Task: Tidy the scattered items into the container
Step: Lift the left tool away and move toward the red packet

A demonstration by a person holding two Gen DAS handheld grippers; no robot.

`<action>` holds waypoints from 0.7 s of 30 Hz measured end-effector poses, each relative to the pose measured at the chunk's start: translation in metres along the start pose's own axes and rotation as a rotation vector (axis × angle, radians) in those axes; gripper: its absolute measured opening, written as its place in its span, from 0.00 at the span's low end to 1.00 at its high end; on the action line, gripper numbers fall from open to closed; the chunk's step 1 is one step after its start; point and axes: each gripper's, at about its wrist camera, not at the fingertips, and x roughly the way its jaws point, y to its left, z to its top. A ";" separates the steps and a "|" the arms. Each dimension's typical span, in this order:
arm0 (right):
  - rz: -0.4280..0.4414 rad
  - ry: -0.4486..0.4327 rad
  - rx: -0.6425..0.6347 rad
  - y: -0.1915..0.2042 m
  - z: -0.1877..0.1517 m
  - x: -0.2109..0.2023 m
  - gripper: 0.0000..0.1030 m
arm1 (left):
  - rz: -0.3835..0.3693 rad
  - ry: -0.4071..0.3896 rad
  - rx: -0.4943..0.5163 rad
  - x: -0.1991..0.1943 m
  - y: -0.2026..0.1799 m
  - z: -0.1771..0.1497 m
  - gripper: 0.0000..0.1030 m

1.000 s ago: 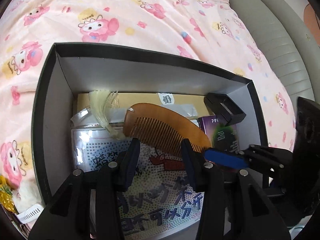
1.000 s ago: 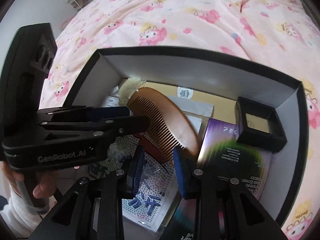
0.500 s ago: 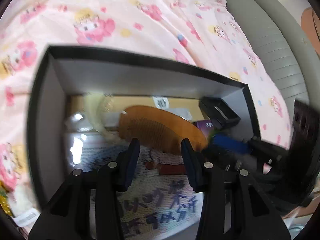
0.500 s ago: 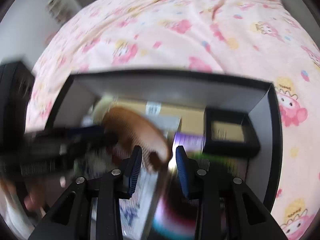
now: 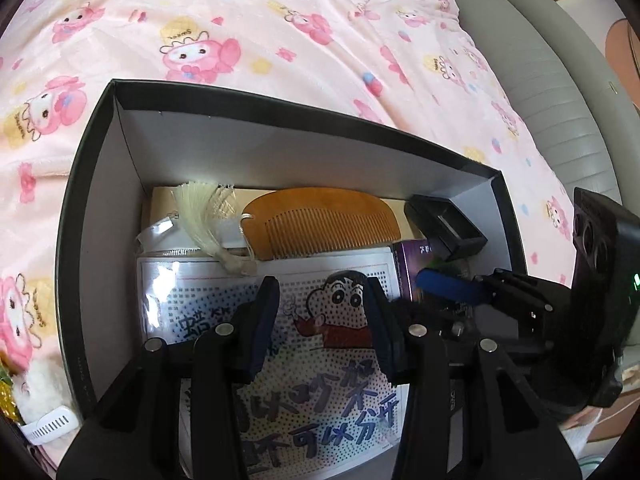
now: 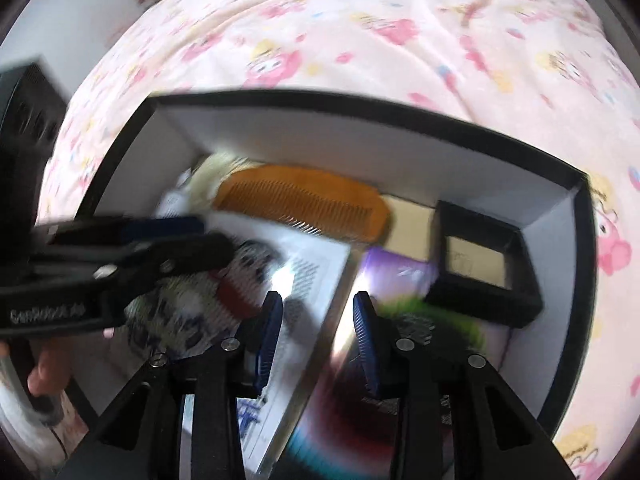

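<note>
A black box (image 5: 280, 100) with white inner walls sits on the bed. Along its back wall lies a wooden comb (image 5: 320, 220) (image 6: 304, 196), beside a pale tassel (image 5: 200, 208). A cartoon bead packet (image 5: 320, 360) covers the floor of the box, with a purple box (image 5: 408, 256) and a small black box (image 5: 444, 224) to its right. My left gripper (image 5: 320, 292) hangs open over the packet, holding nothing. My right gripper (image 6: 317, 300) hovers over the packet's edge and the purple box (image 6: 400, 272); its jaws are opening and press on nothing.
The pink cartoon blanket (image 5: 280, 20) surrounds the box. A grey padded edge (image 5: 540, 80) runs along the far right. A white plush toy (image 5: 36, 392) lies outside the box's left wall. A person's hand (image 6: 44, 368) holds the left gripper.
The comb, which lay slanted over the packet near the grippers, now rests flat along the back wall. The right gripper has shifted sideways; the left has stayed put.
</note>
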 end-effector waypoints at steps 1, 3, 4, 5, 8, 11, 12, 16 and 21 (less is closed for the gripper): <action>-0.027 -0.019 0.044 -0.008 0.002 -0.002 0.31 | 0.005 -0.002 0.001 0.001 0.000 0.001 0.43; -0.050 -0.051 0.101 -0.019 0.004 -0.008 0.31 | 0.013 -0.003 0.009 0.004 -0.001 0.001 0.43; -0.052 -0.087 0.125 -0.024 0.004 -0.016 0.31 | 0.010 -0.013 0.017 0.001 -0.001 0.000 0.43; -0.052 -0.112 0.137 -0.026 0.002 -0.023 0.31 | 0.004 -0.041 0.032 -0.006 -0.005 -0.003 0.43; -0.080 -0.197 0.162 -0.022 -0.013 -0.054 0.31 | -0.003 -0.143 0.133 -0.040 -0.025 -0.016 0.47; -0.079 -0.264 0.137 -0.007 -0.034 -0.090 0.33 | -0.019 -0.240 0.205 -0.079 -0.047 -0.037 0.50; -0.072 -0.294 0.142 0.004 -0.041 -0.097 0.36 | -0.030 -0.259 0.222 -0.090 -0.053 -0.045 0.50; -0.068 -0.403 0.171 0.040 -0.084 -0.127 0.43 | 0.029 -0.306 0.275 -0.125 -0.070 -0.091 0.50; -0.088 -0.460 0.166 0.082 -0.122 -0.141 0.44 | 0.044 -0.318 0.318 -0.157 -0.072 -0.144 0.55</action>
